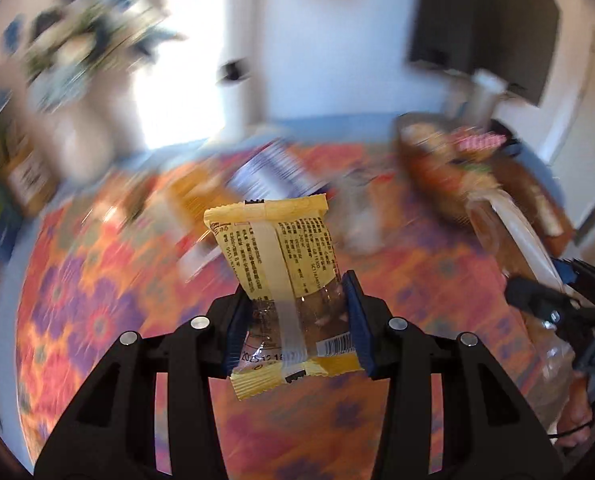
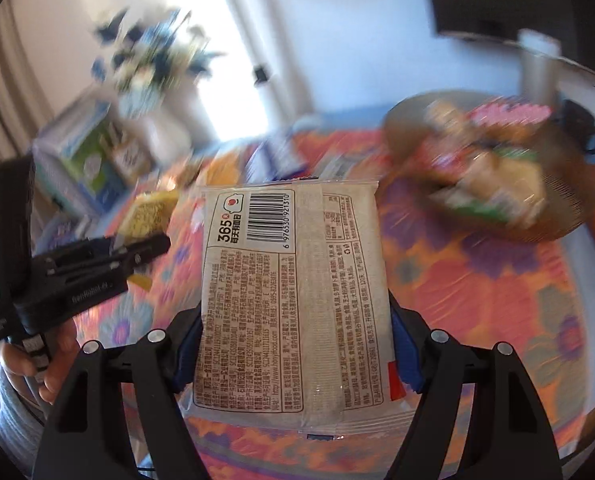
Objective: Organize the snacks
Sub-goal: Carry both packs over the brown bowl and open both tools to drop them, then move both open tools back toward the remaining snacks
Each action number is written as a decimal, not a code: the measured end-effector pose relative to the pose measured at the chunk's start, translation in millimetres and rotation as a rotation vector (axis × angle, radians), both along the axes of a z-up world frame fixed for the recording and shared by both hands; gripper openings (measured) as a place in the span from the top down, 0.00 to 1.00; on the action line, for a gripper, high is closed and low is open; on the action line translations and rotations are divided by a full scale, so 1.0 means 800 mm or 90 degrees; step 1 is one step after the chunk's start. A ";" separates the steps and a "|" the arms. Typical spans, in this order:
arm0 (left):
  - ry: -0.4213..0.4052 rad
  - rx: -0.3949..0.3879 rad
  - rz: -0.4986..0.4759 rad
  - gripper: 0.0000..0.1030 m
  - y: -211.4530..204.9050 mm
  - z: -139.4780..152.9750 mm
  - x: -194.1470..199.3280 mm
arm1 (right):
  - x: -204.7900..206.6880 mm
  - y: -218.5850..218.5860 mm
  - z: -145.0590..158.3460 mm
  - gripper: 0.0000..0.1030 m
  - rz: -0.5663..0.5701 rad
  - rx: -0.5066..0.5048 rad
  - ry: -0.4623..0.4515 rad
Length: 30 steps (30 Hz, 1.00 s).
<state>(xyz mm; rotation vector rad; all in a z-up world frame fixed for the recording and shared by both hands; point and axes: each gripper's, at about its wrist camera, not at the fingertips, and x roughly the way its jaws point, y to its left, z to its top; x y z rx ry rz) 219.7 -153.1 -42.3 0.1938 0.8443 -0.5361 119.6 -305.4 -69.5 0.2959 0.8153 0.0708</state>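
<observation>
A: What did the left gripper (image 1: 297,320) hold?

B: A yellow snack packet (image 1: 275,256), clamped at its clear lower half between the blue pads (image 1: 356,320), lifted clear of the floral tablecloth (image 1: 97,300). The side grip probably kept the contents from being crushed.

A: Its orientation?

B: Back seam toward the camera; long axis running away along the fingers, the far crimped end tilted slightly left.

A: And the right gripper (image 2: 297,344)?

B: Its jaws were closed on a larger white snack pack (image 2: 293,292), barcode end farthest away, long axis likewise along the fingers, held above the cloth.

A: The likely destination?

B: Judged to be the round basket (image 2: 557,216) of snacks, far right; other packets lay blurred beyond.
</observation>
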 end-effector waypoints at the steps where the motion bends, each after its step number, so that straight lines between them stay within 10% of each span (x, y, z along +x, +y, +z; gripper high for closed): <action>1: -0.003 -0.012 -0.029 0.57 -0.024 0.009 0.006 | 0.002 -0.015 0.008 0.28 -0.015 0.002 -0.009; 16: 0.046 -0.058 -0.185 0.57 -0.263 0.000 0.074 | 0.050 -0.236 0.046 0.28 -0.263 -0.017 -0.058; 21: 0.047 -0.053 -0.159 0.32 -0.283 -0.013 0.088 | 0.065 -0.245 0.035 0.26 -0.263 -0.018 -0.050; 30: 0.043 -0.082 -0.111 0.32 -0.209 0.006 0.096 | 0.055 -0.244 0.041 0.18 -0.261 -0.021 -0.052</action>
